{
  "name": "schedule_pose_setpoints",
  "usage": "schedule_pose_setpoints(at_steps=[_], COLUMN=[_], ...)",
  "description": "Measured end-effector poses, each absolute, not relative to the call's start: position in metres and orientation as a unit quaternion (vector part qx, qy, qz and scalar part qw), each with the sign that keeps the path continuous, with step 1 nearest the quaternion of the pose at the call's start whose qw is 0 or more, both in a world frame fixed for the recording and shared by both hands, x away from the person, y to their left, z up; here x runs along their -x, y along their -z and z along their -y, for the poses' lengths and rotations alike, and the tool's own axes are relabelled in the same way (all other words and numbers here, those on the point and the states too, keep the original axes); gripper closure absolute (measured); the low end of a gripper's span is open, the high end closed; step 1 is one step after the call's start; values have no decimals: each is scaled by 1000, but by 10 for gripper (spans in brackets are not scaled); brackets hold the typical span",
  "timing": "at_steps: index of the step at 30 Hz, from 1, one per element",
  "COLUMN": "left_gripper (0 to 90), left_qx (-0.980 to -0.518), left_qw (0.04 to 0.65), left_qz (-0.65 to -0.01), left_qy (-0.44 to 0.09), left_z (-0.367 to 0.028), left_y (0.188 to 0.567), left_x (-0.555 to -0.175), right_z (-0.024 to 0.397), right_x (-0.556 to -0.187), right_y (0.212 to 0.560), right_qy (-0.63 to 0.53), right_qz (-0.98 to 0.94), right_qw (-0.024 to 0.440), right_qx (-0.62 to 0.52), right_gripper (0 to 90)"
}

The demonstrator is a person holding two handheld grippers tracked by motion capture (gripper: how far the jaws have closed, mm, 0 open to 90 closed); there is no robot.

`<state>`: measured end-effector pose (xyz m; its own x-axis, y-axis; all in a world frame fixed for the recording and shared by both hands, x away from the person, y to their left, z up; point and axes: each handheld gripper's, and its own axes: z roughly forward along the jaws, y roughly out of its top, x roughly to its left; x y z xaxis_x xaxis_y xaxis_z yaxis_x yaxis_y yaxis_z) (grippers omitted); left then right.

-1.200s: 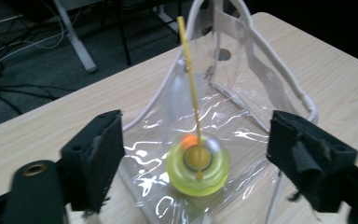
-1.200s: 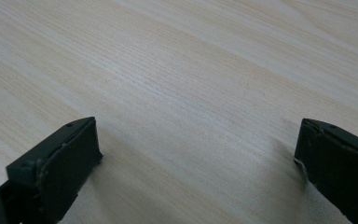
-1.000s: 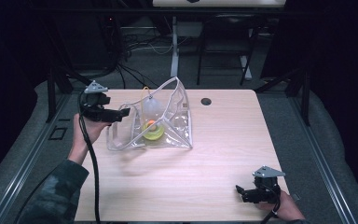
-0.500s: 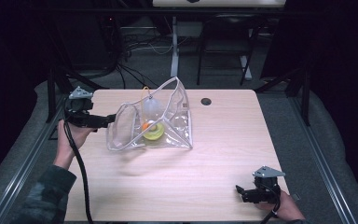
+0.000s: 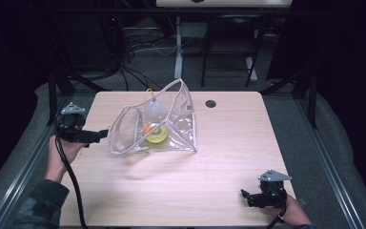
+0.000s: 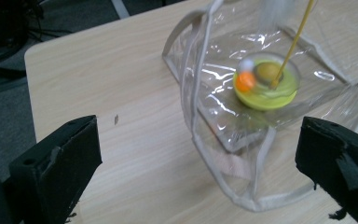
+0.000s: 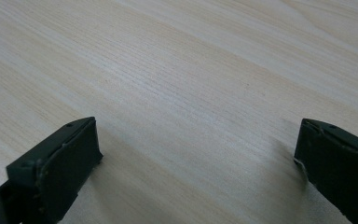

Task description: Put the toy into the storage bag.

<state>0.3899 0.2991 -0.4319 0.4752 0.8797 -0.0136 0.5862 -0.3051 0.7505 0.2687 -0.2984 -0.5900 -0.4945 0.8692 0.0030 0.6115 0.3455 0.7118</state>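
A clear plastic bag point(image 5: 183, 130) lies on the wooden table point(image 5: 228, 152), its mouth facing left. Inside it are a round yellow dish point(image 5: 157, 135), a small orange ball point(image 5: 148, 129) and a pale white object point(image 5: 155, 109). My left gripper point(image 5: 97, 135) hovers at the table's left edge, a short way left of the bag's mouth; its jaws have just been opening and hold nothing. In the left gripper view the bag point(image 6: 214, 107), the dish point(image 6: 265, 91) and the ball point(image 6: 244, 81) lie ahead of the wide jaws. My right gripper point(image 5: 248, 196) rests open at the front right, over bare wood point(image 7: 191, 93).
A dark round hole point(image 5: 210, 103) sits in the table near its far edge. Metal rails run along both sides of the table. Cables and chair legs crowd the floor behind. A thin yellow stick point(image 6: 296, 39) rises from the dish.
My left gripper has drawn back leftward and lower, from the bag's mouth to the table's left edge. The right gripper has not moved.
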Motion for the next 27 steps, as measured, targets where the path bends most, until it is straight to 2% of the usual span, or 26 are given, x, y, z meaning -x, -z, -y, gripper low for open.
schedule_pose_setpoints(at_steps=[27], left_gripper=[0], left_qx=[-793], left_qw=[310], left_qz=[-501], left_qy=[-152], left_z=[-311], left_y=[510], left_x=[-367], right_z=[299], right_x=[-269], right_y=[590], right_qy=[-332], right_qz=[-799], right_qw=[193], right_qx=[-463], right_gripper=[0])
